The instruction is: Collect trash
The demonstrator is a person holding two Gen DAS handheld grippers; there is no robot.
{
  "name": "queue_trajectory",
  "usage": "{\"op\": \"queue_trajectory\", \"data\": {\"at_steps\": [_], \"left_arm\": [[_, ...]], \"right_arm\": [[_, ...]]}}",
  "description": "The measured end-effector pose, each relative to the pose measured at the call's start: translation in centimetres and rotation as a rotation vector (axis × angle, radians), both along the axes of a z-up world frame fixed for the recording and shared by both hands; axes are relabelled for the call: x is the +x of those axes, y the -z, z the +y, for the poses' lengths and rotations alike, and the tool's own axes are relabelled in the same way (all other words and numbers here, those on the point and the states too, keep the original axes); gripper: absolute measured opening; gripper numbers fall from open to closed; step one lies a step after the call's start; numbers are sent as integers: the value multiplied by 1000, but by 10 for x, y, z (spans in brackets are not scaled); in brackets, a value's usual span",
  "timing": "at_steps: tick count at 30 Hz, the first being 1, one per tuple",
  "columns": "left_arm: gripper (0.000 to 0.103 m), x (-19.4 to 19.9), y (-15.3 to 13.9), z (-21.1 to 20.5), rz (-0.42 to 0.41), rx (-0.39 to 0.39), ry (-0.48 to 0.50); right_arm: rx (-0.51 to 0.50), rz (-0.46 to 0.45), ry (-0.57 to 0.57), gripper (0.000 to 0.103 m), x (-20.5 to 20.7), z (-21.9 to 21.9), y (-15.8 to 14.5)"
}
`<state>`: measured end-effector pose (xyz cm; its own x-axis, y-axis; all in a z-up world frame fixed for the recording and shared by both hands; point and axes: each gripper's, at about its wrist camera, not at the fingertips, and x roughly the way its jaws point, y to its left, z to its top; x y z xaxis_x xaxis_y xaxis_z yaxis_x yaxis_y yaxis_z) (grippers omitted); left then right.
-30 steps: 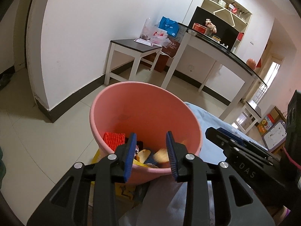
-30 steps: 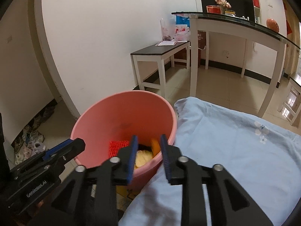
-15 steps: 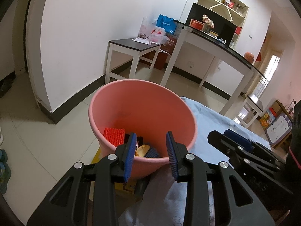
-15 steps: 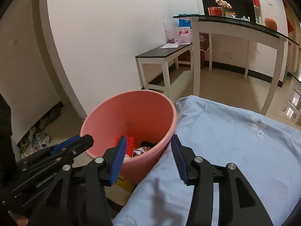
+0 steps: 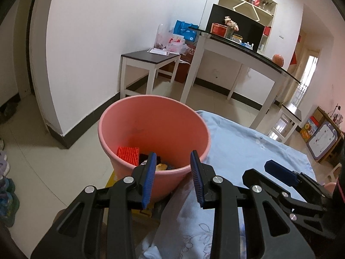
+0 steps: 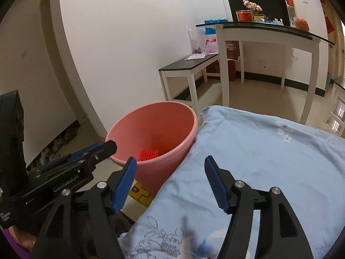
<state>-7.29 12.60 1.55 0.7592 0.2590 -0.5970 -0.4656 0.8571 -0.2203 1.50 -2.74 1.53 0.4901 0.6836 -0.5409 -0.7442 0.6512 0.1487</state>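
The left hand-held gripper (image 5: 172, 172) hangs with its jaws parted and nothing between them, just over the near rim of the pink bucket (image 5: 154, 116). The right hand-held gripper (image 6: 170, 182) is spreading its jaws, empty, above the pale blue bedsheet (image 6: 269, 151) beside the bucket. The trash lies in the bucket's bottom: a red ribbed piece (image 5: 127, 154) and some darker scraps. The bucket stands on the tiled floor (image 5: 36, 164), touching the bed's edge.
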Motion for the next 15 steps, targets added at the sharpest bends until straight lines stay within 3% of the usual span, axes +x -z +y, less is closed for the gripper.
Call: {"op": "queue_trajectory", "data": {"at_steps": [15], "left_arm": [[33,-13,-6,-35,6,55,19]], "right_arm": [[23,-3,22,68,-11,-26,-2]]}}
